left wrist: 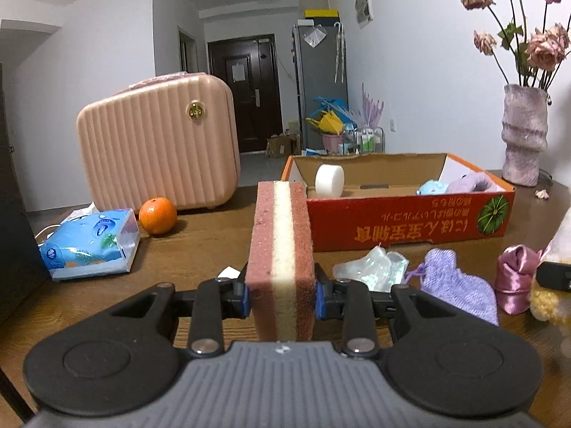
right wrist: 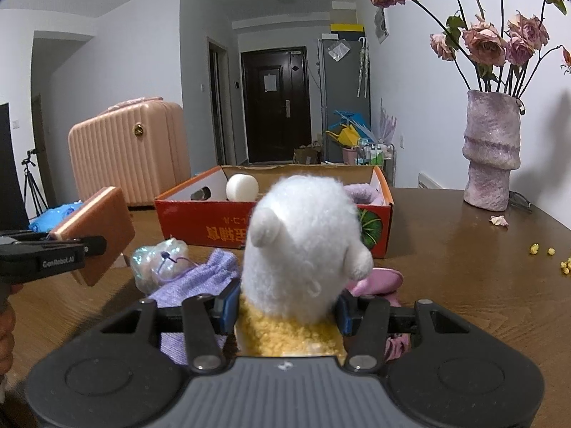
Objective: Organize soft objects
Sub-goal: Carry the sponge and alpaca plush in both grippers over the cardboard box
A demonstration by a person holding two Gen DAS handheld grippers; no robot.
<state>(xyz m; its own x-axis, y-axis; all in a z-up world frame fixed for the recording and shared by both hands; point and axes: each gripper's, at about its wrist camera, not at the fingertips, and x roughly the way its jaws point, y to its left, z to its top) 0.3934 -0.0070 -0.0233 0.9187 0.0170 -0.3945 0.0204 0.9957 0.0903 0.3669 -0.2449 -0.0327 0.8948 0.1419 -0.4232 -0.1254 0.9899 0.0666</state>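
While your left tool pinches the sponge upright and right tool clamps the plush, box lies far-right of sponge, straight ahead of plush; right's nearer.

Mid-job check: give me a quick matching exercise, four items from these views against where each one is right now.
Items:
1. sponge
2. plush toy
3. white foam roll
4. orange

Places:
A. inside the red cardboard box
B. clamped in the left gripper
C. on the table by the pink case
D. clamped in the right gripper

Pairs: 1-B, 2-D, 3-A, 4-C
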